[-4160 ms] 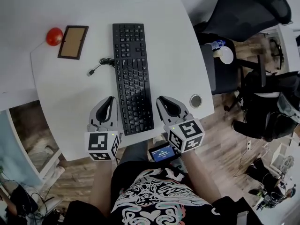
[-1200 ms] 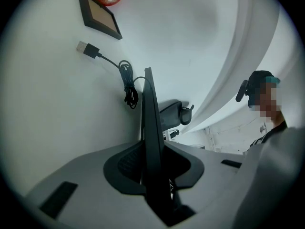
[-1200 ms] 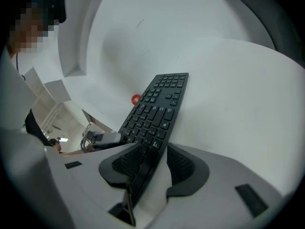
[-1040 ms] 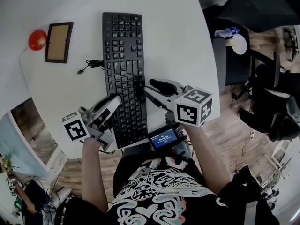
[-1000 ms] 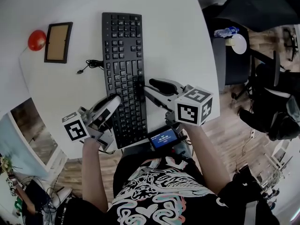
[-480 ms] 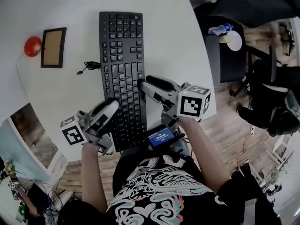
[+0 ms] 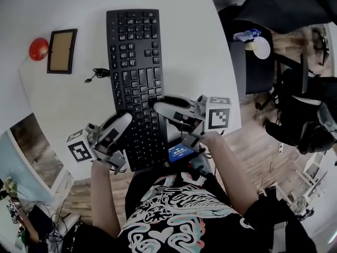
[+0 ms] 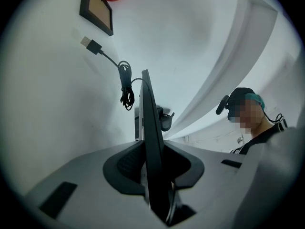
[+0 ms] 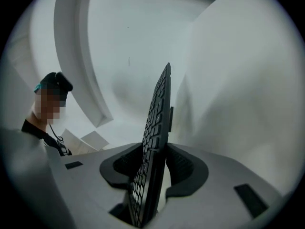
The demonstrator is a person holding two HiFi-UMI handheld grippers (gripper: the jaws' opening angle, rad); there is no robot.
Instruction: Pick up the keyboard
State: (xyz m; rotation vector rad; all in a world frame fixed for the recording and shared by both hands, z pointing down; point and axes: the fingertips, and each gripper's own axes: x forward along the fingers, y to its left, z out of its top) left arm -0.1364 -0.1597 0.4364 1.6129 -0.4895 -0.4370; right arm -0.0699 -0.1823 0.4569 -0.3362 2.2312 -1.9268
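head view looks down; gripper views meet the keyboard (image 7: 131, 62) edge-on.

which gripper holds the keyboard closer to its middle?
The right gripper: it clamps the keyboard on its right edge near mid-length; the left gripper clamps the left edge closer to the near end.

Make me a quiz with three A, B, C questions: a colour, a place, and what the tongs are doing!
1. What colour is the keyboard? A. white B. black C. red
2. Where is the red ball? A. beside the framed board B. on top of it C. on the keyboard
3. What are the left tongs and right tongs doing? A. hanging open B. clamped on the keyboard C. holding the red ball
Answers: 1 B, its keys and case are black. 2 A, it sits right next to the framed board. 3 B, each gripper view shows the keyboard pinched between them.
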